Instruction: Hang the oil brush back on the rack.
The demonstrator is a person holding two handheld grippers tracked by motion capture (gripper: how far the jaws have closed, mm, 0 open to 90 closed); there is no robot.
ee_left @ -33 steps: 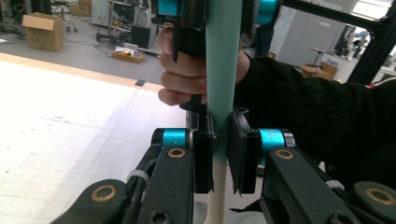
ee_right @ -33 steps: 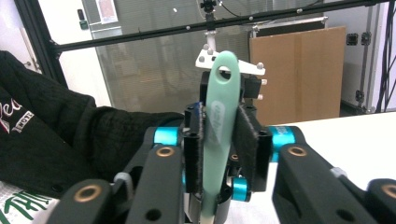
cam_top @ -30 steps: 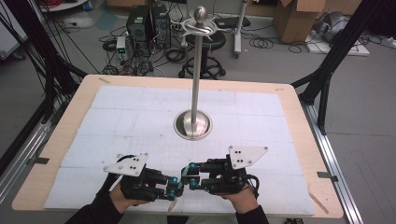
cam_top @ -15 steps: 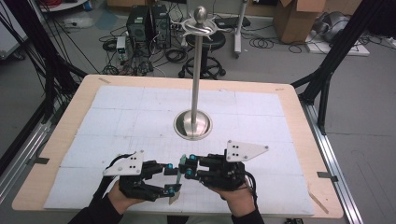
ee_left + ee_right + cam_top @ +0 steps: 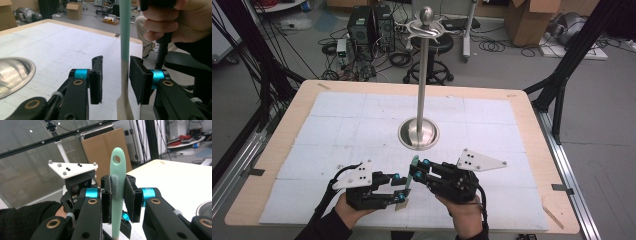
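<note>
Spatula (image 5: 117, 182) upright between both grippers, near table (image 5: 522, 110) front edge, below stand (image 5: 419, 134). Right gripper (image 5: 118, 200) clamped on teal handle. Left gripper (image 5: 115, 80) jaws have just been closing; one pad touches the shaft, the other stands clear. Likely handover: centre the shaft, close left fully before the right lets go.

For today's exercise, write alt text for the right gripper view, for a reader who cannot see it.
The right gripper clamps the handle of an upright mint-green utensil, whose hanging hole rises above its black pads. Behind it, a hand in a dark sleeve holds the left gripper, with the white table to the right.
</note>
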